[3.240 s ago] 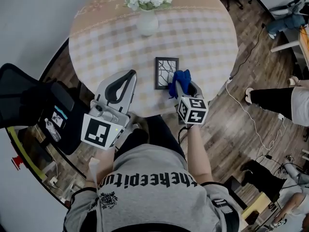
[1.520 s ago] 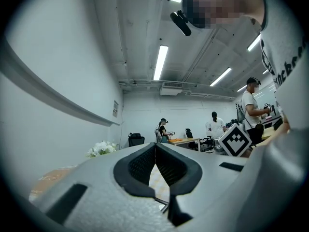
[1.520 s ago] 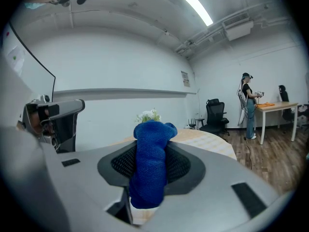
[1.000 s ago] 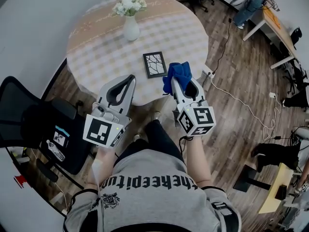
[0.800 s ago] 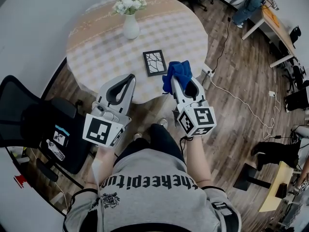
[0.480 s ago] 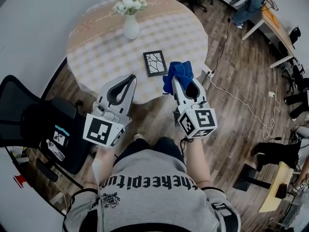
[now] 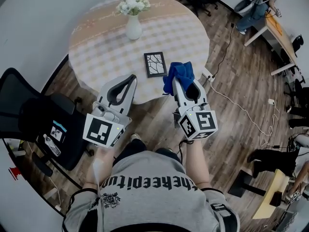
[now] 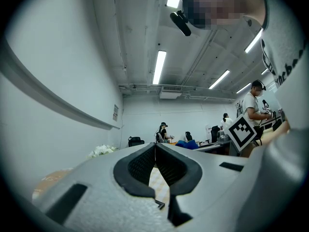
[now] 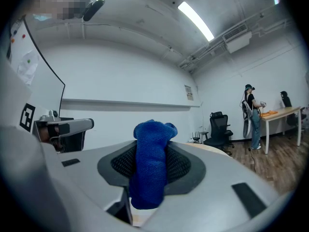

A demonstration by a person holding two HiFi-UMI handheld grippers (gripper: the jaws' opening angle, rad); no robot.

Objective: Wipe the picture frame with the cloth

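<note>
A small black picture frame (image 7: 155, 64) with a white branching pattern lies flat near the front edge of the round table (image 7: 106, 47). My right gripper (image 7: 179, 79) is shut on a blue cloth (image 7: 178, 75), (image 9: 150, 161), held off the table's edge just right of the frame, not touching it. The cloth bulges up out of the closed jaws in the right gripper view. My left gripper (image 7: 126, 79), (image 8: 155, 149) hovers over the table's front edge, left of the frame, its jaws closed with nothing between them.
A white vase of white flowers (image 7: 133, 19) stands at the table's far side. A black office chair (image 7: 43, 124) sits to the left. Cables (image 7: 241, 108) trail over the wooden floor at right, with desks (image 7: 277, 30) and people beyond.
Both grippers and the view have pulled back from the table. 3.2 s ago the cloth lay against the frame's right edge; now it is held clear. In the last second hardly anything moved.
</note>
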